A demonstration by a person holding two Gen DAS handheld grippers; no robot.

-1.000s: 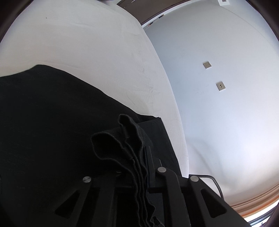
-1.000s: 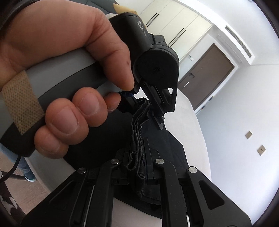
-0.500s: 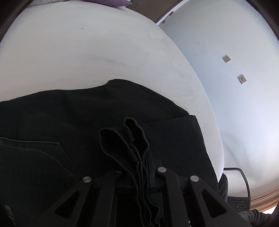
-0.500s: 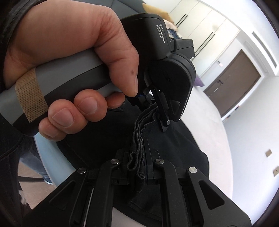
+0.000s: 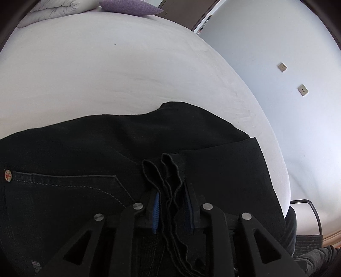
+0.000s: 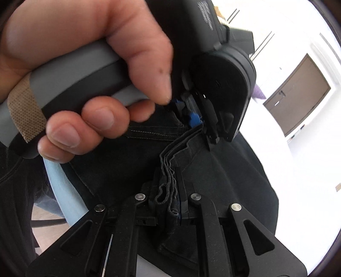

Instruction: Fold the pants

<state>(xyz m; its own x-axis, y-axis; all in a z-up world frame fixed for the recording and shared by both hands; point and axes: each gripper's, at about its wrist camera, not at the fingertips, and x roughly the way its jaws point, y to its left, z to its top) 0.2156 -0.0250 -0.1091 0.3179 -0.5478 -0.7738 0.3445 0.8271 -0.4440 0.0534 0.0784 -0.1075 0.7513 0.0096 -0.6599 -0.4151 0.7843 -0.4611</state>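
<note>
Black denim pants (image 5: 85, 149) lie folded on a white bed (image 5: 106, 74), a back pocket and a rivet showing at the left. My left gripper (image 5: 170, 191) is just above them and its jaws are opening. The blue pads (image 5: 156, 204) show, and the stacked hem edges stand loose between them with gaps on both sides. My right gripper (image 6: 168, 191) is shut on the same stack of hem layers of the pants (image 6: 213, 181). A hand (image 6: 85, 53) holds the left gripper (image 6: 198, 125) close ahead of the right one.
A purple pillow (image 5: 130, 6) and a white duvet (image 5: 53, 8) lie at the bed's far end. The bed's right edge runs along a white wall with two sockets (image 5: 282, 67). A dark chair (image 5: 309, 213) stands at the lower right. A brown door (image 6: 298, 91) is beyond.
The left jaws have parted, showing the blue pads, and the hem layers between them have loosened. The right gripper has come closer to the left hand and stays clamped on the hem.
</note>
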